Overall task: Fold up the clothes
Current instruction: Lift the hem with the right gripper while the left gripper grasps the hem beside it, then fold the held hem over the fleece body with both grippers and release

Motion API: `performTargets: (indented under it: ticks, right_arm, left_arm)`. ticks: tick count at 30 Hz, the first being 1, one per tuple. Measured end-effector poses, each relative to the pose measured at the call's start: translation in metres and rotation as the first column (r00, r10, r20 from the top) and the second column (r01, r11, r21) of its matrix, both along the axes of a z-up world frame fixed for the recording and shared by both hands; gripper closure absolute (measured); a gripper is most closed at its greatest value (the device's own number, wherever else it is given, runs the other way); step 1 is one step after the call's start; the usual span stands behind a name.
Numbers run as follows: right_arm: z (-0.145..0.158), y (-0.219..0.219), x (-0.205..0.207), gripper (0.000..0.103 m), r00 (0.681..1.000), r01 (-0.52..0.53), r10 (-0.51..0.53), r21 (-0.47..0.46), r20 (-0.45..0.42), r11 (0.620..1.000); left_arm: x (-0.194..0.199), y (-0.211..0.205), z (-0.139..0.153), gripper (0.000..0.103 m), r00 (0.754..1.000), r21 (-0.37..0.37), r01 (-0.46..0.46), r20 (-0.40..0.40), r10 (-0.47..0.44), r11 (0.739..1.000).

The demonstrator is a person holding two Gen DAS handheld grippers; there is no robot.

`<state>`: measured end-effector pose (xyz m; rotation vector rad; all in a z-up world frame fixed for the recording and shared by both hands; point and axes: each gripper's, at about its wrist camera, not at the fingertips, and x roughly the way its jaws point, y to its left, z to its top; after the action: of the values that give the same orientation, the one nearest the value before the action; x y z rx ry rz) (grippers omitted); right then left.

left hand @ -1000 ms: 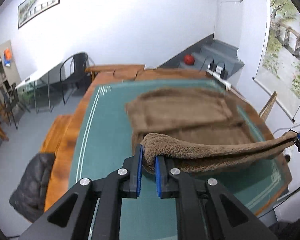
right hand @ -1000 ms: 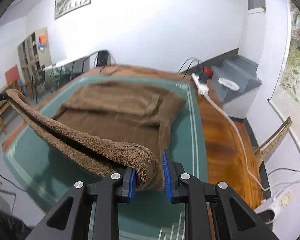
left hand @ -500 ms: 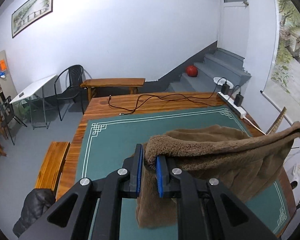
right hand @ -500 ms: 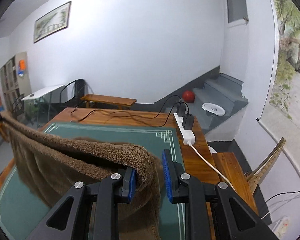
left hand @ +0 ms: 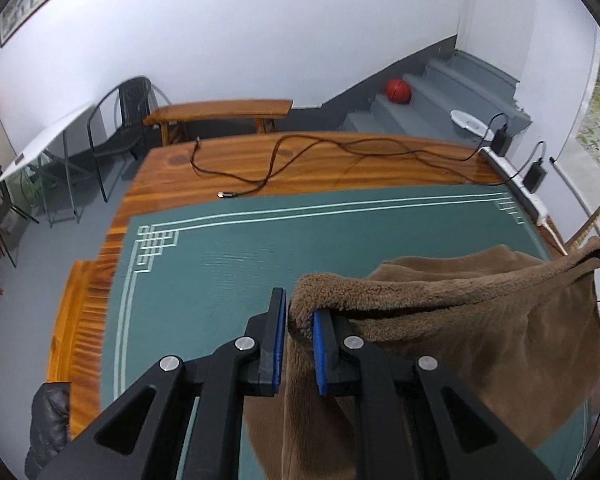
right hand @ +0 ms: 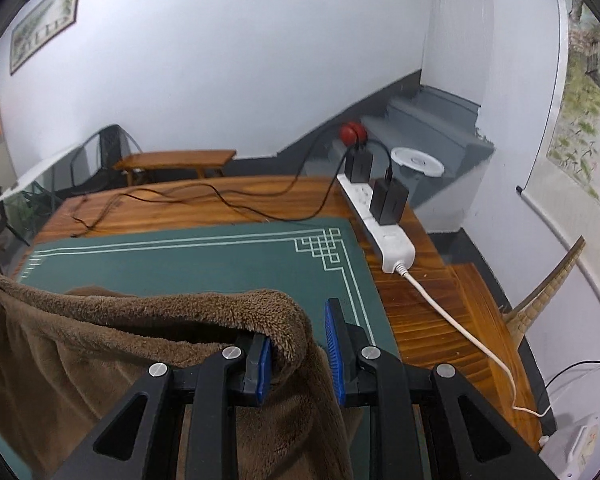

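Observation:
A brown fleece garment (left hand: 480,336) hangs above the green mat (left hand: 228,256), stretched between both grippers. My left gripper (left hand: 298,344) is shut on one top corner, the fleece bunched between its blue pads. In the right wrist view my right gripper (right hand: 298,354) is shut on the other corner of the same garment (right hand: 100,352), which drapes down to the left. The far corner of the cloth reaches the right gripper at the right edge of the left wrist view. The garment's lower part is hidden behind the gripper bodies.
The wooden table (left hand: 300,160) carries black cables (left hand: 268,168) along its far side and a white power strip (right hand: 376,220) with chargers at the right edge. A wooden bench (left hand: 220,110) and a chair (left hand: 120,132) stand beyond. Stairs (left hand: 440,96) hold a red ball.
Both grippers carried the garment's edge away from the table's far side, lifting it off the mat. It lay spread flat earlier; it now hangs folded between them, leaving the far half of the mat bare.

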<state>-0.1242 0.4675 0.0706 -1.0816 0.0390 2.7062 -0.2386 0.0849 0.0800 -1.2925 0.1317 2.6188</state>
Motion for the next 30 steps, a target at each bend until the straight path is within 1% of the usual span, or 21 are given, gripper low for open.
performTargets:
  ticks: [5,9,12,13,14,15,16,17,18,19,21,22,23,24,27,29,30]
  right_arm:
    - [-0.026,0.004,-0.036,0.080,0.998,0.021,-0.022,0.019,0.054,1.000]
    - [-0.053,0.008,-0.063,0.080,0.992,0.034,-0.037,0.026,0.121,0.999]
    - [-0.072,0.006,-0.076,0.080,0.985,0.025,-0.032,0.039,0.168,0.999]
    - [-0.075,0.005,-0.078,0.080,0.984,0.022,-0.028,0.037,0.178,0.999]
    - [-0.080,0.004,-0.079,0.080,0.981,0.019,-0.025,0.035,0.192,0.999]
    - [-0.084,0.006,-0.081,0.079,0.979,0.021,-0.027,0.033,0.203,0.999]
    - [-0.088,0.007,-0.082,0.076,0.976,0.023,-0.029,0.029,0.215,0.999]
    - [-0.092,0.010,-0.083,0.075,0.973,0.025,-0.027,0.012,0.229,1.000]
    - [-0.094,0.013,-0.083,0.075,0.971,0.026,-0.022,-0.012,0.237,1.000]
    - [-0.094,0.014,-0.082,0.074,0.972,0.027,-0.022,-0.021,0.235,0.999]
    - [-0.091,0.019,-0.077,0.062,0.974,0.035,-0.028,-0.030,0.224,0.999]
    - [-0.089,0.021,-0.074,0.048,0.975,0.041,-0.033,-0.033,0.218,0.999]
    - [-0.083,0.021,-0.068,0.040,0.979,0.037,-0.028,-0.042,0.202,0.998]
    - [-0.078,0.022,-0.061,0.040,0.983,0.033,-0.023,-0.050,0.185,0.998]
    - [-0.060,0.017,-0.043,0.040,0.992,0.013,-0.006,-0.053,0.127,0.998]
    - [-0.050,0.010,-0.033,0.039,0.996,-0.004,0.008,-0.051,0.091,0.999]
    - [-0.046,0.004,-0.032,0.039,0.997,-0.028,0.032,-0.055,0.076,0.998]
  left_arm:
    - [-0.040,0.010,-0.031,0.087,0.999,-0.009,-0.027,0.047,0.027,1.000]
    - [-0.060,0.022,-0.058,0.087,0.995,-0.058,-0.034,0.087,0.039,0.998]
    - [-0.065,0.029,-0.074,0.087,0.993,-0.100,-0.031,0.108,0.042,0.995]
    - [-0.067,0.031,-0.079,0.083,0.992,-0.114,-0.029,0.115,0.042,0.993]
    - [-0.068,0.032,-0.083,0.069,0.991,-0.127,-0.031,0.122,0.047,0.991]
    - [-0.069,0.029,-0.085,0.060,0.991,-0.136,-0.038,0.124,0.055,0.990]
    - [-0.070,0.027,-0.087,0.041,0.990,-0.144,-0.045,0.127,0.063,0.989]
    - [-0.071,0.024,-0.089,0.029,0.989,-0.153,-0.052,0.129,0.072,0.987]
    - [-0.072,0.022,-0.091,0.024,0.988,-0.161,-0.059,0.132,0.081,0.985]
    - [-0.073,0.020,-0.093,0.022,0.987,-0.169,-0.066,0.134,0.089,0.983]
    - [-0.072,0.009,-0.091,0.022,0.984,-0.125,-0.059,0.160,0.079,0.990]
    - [-0.069,0.005,-0.089,0.022,0.983,-0.107,-0.053,0.168,0.071,0.993]
    - [-0.067,0.000,-0.086,0.021,0.982,-0.089,-0.048,0.176,0.063,0.995]
    - [-0.064,-0.004,-0.084,0.020,0.982,-0.071,-0.042,0.183,0.055,0.997]
    - [-0.048,-0.009,-0.074,0.017,0.983,-0.064,-0.014,0.181,0.026,0.998]
    - [-0.039,-0.009,-0.069,0.017,0.983,-0.061,-0.003,0.181,0.014,0.998]
    - [-0.033,-0.007,-0.065,0.017,0.984,-0.054,0.000,0.176,0.010,0.999]
